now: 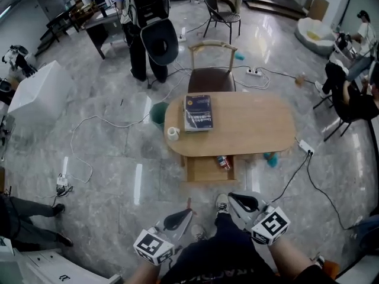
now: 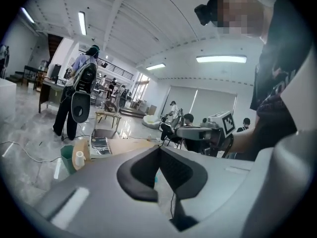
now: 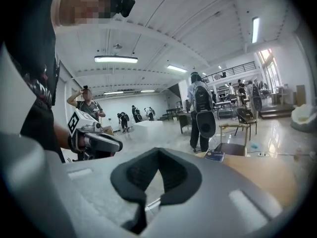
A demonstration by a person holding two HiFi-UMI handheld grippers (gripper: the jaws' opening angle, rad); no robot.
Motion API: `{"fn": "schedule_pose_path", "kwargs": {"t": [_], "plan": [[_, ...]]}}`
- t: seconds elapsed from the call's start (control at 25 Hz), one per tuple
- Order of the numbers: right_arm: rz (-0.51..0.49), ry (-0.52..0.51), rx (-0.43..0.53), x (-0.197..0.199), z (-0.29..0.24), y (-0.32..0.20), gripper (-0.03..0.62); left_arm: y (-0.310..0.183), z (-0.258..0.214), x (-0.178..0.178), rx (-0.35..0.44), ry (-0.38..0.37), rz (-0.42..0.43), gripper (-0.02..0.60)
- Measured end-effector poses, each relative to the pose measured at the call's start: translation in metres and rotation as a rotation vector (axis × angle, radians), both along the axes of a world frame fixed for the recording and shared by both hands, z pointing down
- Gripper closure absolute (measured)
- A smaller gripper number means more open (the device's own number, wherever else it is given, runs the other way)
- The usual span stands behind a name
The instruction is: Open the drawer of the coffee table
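The drawer point(image 1: 204, 169) sticks out from under the bench point(image 1: 254, 126), toward the person, so it looks open already. A small red thing point(image 1: 223, 162) lies in it. A book point(image 1: 198, 112) and a white cup point(image 1: 173, 133) sit on top of the bench. The left gripper point(image 1: 185, 216) and right gripper point(image 1: 235, 199) are held close to the person's body, well apart from the drawer. Both pairs of jaws are pressed together with nothing in them, likely because the pulling is done.
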State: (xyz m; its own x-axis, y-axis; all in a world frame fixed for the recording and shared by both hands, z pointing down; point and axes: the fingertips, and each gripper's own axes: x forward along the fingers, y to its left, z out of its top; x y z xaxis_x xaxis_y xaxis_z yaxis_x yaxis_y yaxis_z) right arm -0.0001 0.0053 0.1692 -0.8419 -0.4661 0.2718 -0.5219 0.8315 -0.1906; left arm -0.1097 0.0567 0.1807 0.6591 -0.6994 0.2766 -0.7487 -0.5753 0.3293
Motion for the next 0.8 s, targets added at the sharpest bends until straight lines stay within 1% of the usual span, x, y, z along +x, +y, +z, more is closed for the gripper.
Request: {"fn": "schedule_pose_path", "kwargs": {"t": [0.12,0.24,0.36,0.48,0.64,0.8], "plan": [[0.023,-0.017,0.029,0.003,-0.016,0.030,0.592,0.024,-0.013,0.009,0.034,-0.005,0.031,0.575],[0.050,-0.012,0.043,0.011,-0.022,0.059,0.592,0.047,-0.019,0.018,0.043,0.015,0.063,0.575],[0.084,-0.001,0.026,0.020,-0.019,0.088,0.592,0.069,-0.015,0.025,0.026,0.040,0.089,0.575],[0.098,0.009,0.003,0.027,-0.014,0.110,0.592,0.086,-0.006,0.034,0.002,0.044,0.115,0.575],[0.065,0.030,-0.014,0.030,-0.011,0.129,0.592,0.100,-0.007,0.052,-0.007,0.039,0.131,0.575],[-0.006,0.025,0.000,0.040,-0.014,0.139,0.592,0.110,-0.017,0.078,0.009,0.026,0.120,0.575]]}}
